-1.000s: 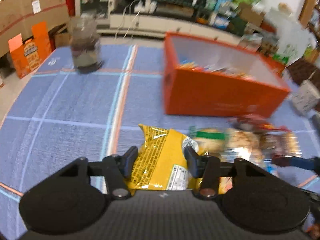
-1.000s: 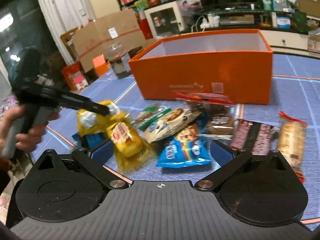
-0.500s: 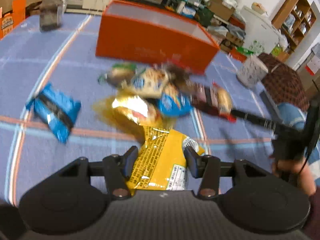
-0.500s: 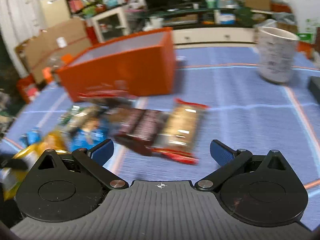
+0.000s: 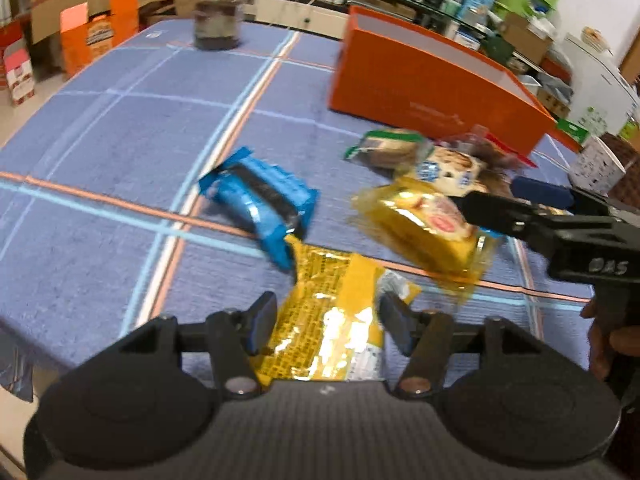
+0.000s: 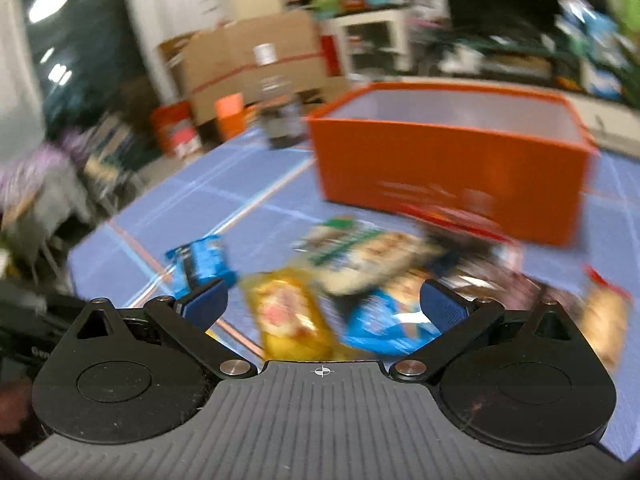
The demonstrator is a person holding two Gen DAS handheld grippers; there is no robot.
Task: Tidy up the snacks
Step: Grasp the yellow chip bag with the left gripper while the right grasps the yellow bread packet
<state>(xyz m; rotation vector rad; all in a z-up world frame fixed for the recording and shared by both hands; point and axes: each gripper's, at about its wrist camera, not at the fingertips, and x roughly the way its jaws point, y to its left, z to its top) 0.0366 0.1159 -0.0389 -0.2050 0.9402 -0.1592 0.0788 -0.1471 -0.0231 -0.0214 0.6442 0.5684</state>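
A second ago the left tongs (image 5: 326,322) pinched the yellow bag (image 5: 324,320) with the box close ahead; now their jaws are opening, the pads stand off the bag's edges though it lies between them, and the snack pile has come into sight.

Left wrist view: the yellow bag lies on the blue checked table (image 5: 120,128), its far end touching a blue packet (image 5: 262,202). To the right a yellow cake pack (image 5: 424,226) sits with the right tongs (image 5: 516,202) reaching in over it from the right edge; whether they touch it I cannot tell. A hand (image 5: 608,340) on the handle is cut off at the frame. Behind lie a green-edged pack (image 5: 386,148) and a cookie pack (image 5: 450,166), blurred, just in front of the orange box (image 5: 420,80). A jar (image 5: 218,10) stands at the far side, well apart. A white cup (image 5: 596,166) is at the right edge.

Right wrist view: heavily blurred. The right tongs (image 6: 322,306) are spread wide with nothing between the pads. Beyond them the cake pack (image 6: 286,318), a blue bag (image 6: 386,326) and the blue packet (image 6: 202,262) lie on the table, with more wrappers behind that I cannot make out. The box (image 6: 448,172) stands beyond the pile, open on top, its contents hidden. The jar (image 6: 280,120) is left of it. At the lower left, the left tool is a dark smear.
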